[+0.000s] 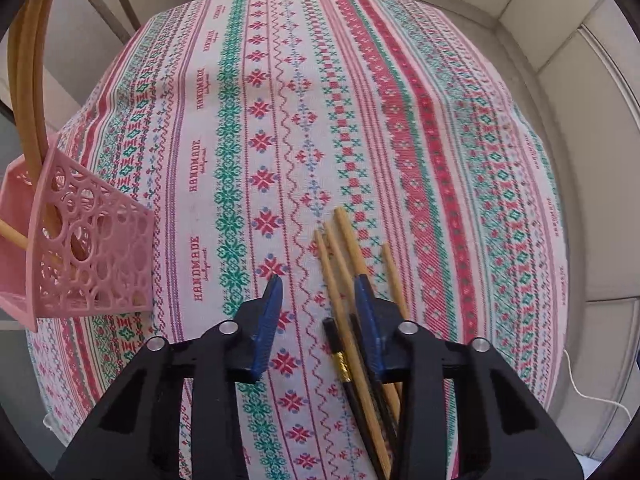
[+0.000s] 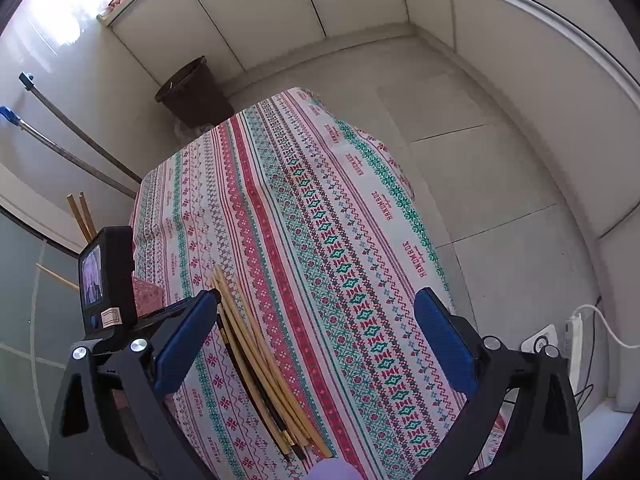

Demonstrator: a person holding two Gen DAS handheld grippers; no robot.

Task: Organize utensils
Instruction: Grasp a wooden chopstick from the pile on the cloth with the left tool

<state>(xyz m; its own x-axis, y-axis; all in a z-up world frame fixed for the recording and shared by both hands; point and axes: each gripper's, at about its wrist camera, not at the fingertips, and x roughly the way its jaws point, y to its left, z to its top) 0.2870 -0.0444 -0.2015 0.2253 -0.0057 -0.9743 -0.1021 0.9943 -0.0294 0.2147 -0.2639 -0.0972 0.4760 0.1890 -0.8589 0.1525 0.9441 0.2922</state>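
Your left tongs [image 1: 320,292] hang over the worktop [image 1: 440,128] with their jaws parted and nothing pinched between them. The chopsticks [image 1: 340,264] lie as a loose bundle on the patterned cloth at lower centre-right of the left wrist view. Their long axis runs up the frame, nearly in line with the tongs' fingers, and they sit off to the right: the right blue finger [image 1: 366,312] rides over the bundle, so most sticks lie under or outside it rather than in the gap. To my eye you need to shift right before closing.

The pink basket [image 1: 100,248], with a few sticks already in it, stands at the left edge. Your right tongs [image 2: 320,320] are wide open and empty; in their view the bundle lies just beside the left finger, so the left hand looks nearer.
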